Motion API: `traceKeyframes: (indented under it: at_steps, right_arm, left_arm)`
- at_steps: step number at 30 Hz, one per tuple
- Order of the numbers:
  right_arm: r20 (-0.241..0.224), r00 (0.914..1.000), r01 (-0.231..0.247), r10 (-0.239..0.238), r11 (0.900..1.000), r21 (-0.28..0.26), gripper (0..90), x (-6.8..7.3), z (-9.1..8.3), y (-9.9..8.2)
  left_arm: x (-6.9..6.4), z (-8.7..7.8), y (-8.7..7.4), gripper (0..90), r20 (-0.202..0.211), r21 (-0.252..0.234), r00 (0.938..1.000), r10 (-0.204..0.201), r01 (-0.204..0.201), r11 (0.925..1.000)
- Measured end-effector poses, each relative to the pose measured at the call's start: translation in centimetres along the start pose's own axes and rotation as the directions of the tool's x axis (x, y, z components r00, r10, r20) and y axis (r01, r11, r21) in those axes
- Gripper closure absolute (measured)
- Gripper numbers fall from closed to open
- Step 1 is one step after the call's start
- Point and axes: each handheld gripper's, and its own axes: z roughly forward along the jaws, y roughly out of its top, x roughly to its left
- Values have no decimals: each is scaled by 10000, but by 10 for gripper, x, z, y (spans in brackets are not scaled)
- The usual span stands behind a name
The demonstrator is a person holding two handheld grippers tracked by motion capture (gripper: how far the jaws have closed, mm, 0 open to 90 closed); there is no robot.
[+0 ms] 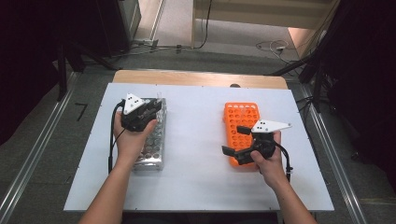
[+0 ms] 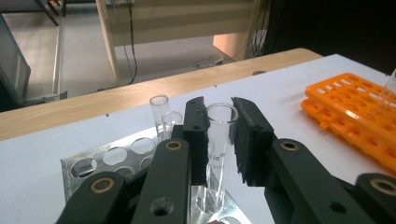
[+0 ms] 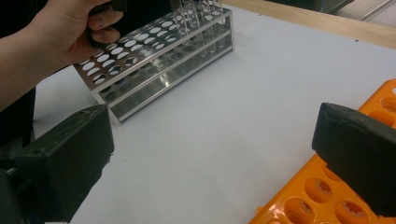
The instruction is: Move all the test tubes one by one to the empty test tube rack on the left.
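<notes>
Your left gripper [image 2: 219, 135] brackets a glass tube [image 2: 220, 140] standing in the metal rack [image 1: 156, 140] near the bench's left edge, jaws beside it, pinch unconfirmed | right gripper [image 1: 240, 142] spread wide over the orange rack [image 1: 243, 116], seemingly waiting to receive.

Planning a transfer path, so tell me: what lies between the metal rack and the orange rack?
Nothing: in the high view, bare white table separates the metal rack from the orange rack.

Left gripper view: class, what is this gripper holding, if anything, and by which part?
The left gripper has a clear glass test tube between its fingers, which close on its upper part, just below the rim, while the tube stands in the metal rack.
</notes>
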Motion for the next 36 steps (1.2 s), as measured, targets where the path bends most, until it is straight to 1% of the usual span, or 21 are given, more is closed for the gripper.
traceKeyframes:
  at_steps: [1,3,5,6,9,13,17,20,23,26,29,33,34,36]
  right_arm:
    - [0,10000,4,-4,10000,4,0,0,0,0]
    - [4,10000,8,-8,10000,19,0,0,0,0]
    - [1,10000,23,-23,10000,30,0,0,0,0]
    - [5,10000,24,-24,10000,34,0,0,0,0]
    - [36,10000,29,-29,10000,24,0,0,0,0]
    - [69,10000,37,-38,10000,36,0,-1,0,-1]
    - [66,10000,51,-52,10000,46,0,0,1,-1]
    - [60,10000,59,-59,10000,76,0,-1,1,-1]
    - [47,10000,67,-68,9999,87,0,-1,1,-1]
    - [63,10000,66,-66,9999,104,0,-1,1,-1]
    - [83,9999,68,-69,9999,121,0,-2,1,-1]
    - [90,9999,59,-60,9999,84,0,-2,0,-1]
    - [113,9999,74,-75,10000,63,0,-3,0,-1]
    - [114,9999,30,-31,10000,49,0,-4,-1,-1]
  left_arm:
    - [0,1,0,750,-25,133,10000,22,-21,9999]
    - [0,2,0,748,-26,451,10000,-62,63,9990]
    - [1,3,-1,746,-51,651,9999,-140,143,9978]
    - [1,3,-1,744,-34,782,9999,-118,120,9969]
    - [1,4,-2,739,40,1016,9998,-208,202,9946]
    - [0,6,-3,733,37,1329,9999,-137,131,9910]
    - [-1,6,-3,729,43,1538,9999,-92,85,9881]
    - [-1,7,-3,723,68,1635,9999,-101,89,9865]
    - [0,7,-3,712,177,1669,9997,-168,136,9859]
    - [1,6,-2,695,382,1651,9984,-421,352,9856]
    - [2,5,-2,682,453,1683,9974,-557,474,9846]
    - [1,3,-1,613,581,1684,9959,-689,582,9840]
    - [1,2,-1,580,672,1635,9952,-715,597,9847]
    - [0,-2,0,487,800,1499,9939,-762,636,9866]
